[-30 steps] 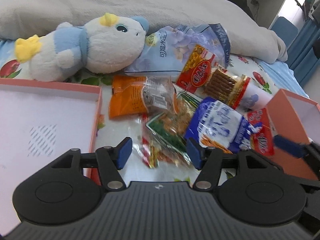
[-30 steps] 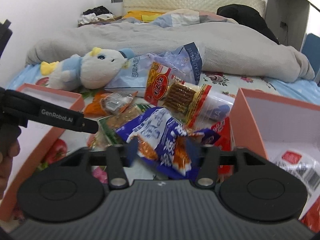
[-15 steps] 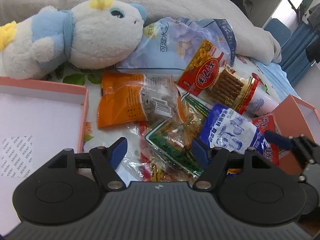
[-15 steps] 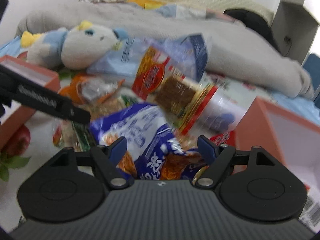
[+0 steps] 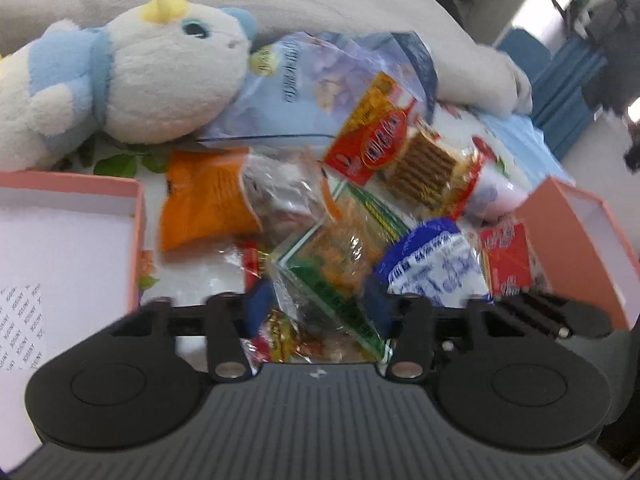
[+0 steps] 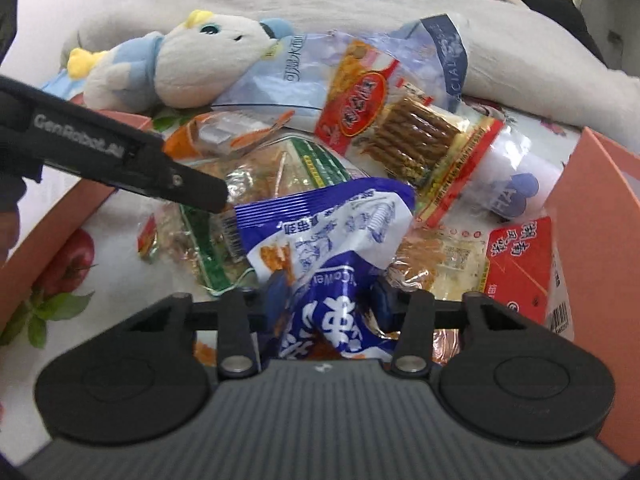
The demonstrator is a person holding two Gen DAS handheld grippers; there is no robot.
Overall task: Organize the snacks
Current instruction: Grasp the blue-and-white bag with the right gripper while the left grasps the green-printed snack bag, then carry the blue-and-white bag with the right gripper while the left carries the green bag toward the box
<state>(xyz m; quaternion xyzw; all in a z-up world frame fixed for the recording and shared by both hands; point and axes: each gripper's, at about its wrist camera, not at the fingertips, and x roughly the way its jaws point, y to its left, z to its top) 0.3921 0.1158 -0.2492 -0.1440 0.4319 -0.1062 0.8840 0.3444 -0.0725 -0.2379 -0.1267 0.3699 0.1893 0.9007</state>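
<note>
change: both jaws just closing | left gripper [image 5: 316,310] pinching clear green-edged crinkly snack packet [image 5: 336,264] | right gripper [image 6: 326,294] pinching blue-white foil snack bag [image 6: 328,240] | both packs in bed pile, between pink cardboard boxes [image 5: 136,216] | next, likely: lift into boxes

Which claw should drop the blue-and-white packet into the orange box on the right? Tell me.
Right: the right claw, jaws just closing, pinches the blue-and-white packet, beside the orange box.
</note>
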